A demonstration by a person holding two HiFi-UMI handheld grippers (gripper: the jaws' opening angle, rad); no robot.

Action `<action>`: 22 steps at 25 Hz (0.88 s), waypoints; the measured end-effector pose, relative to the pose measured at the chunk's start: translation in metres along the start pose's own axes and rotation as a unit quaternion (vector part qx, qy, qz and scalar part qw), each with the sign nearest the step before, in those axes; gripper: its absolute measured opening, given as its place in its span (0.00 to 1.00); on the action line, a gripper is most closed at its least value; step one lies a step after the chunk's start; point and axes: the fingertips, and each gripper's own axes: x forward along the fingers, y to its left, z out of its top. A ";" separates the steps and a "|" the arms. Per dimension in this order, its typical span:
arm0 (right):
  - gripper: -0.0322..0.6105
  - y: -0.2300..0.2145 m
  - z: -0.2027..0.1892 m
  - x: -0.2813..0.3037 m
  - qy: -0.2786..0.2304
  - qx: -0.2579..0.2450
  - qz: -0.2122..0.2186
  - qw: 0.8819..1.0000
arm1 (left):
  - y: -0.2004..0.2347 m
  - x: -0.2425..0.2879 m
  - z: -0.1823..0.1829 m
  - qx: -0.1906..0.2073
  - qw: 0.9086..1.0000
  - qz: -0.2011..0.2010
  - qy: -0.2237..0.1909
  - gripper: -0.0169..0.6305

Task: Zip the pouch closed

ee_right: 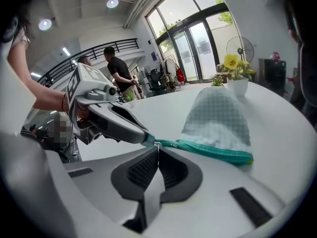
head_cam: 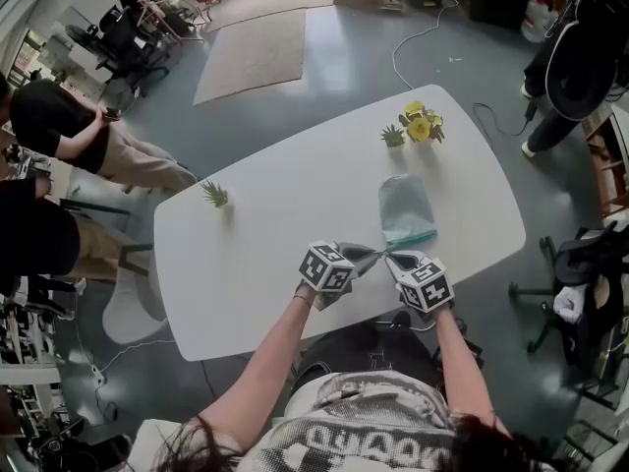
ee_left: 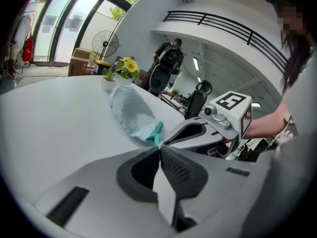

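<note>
i'm in an open office or lab hall: white bench [head_cam: 275, 254], office chairs [head_cam: 126, 35], rug [head_cam: 254, 55], loose cable [head_cam: 401, 47], tall glass doors [ee_right: 195, 48], railed mezzanine [ee_left: 218, 24], people standing around.

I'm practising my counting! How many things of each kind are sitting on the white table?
Pouch: 1
Small green plants: 2
Pot of yellow flowers: 1
Total: 4
</note>
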 end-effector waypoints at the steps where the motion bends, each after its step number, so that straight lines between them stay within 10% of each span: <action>1: 0.06 -0.002 -0.001 -0.001 0.002 0.001 -0.006 1.000 | 0.000 0.000 0.000 0.003 1.000 0.003 0.001 0.05; 22: 0.06 -0.073 -0.034 -0.024 0.042 0.037 -0.097 0.994 | 0.024 -0.014 -0.010 0.000 0.999 0.048 0.005 0.05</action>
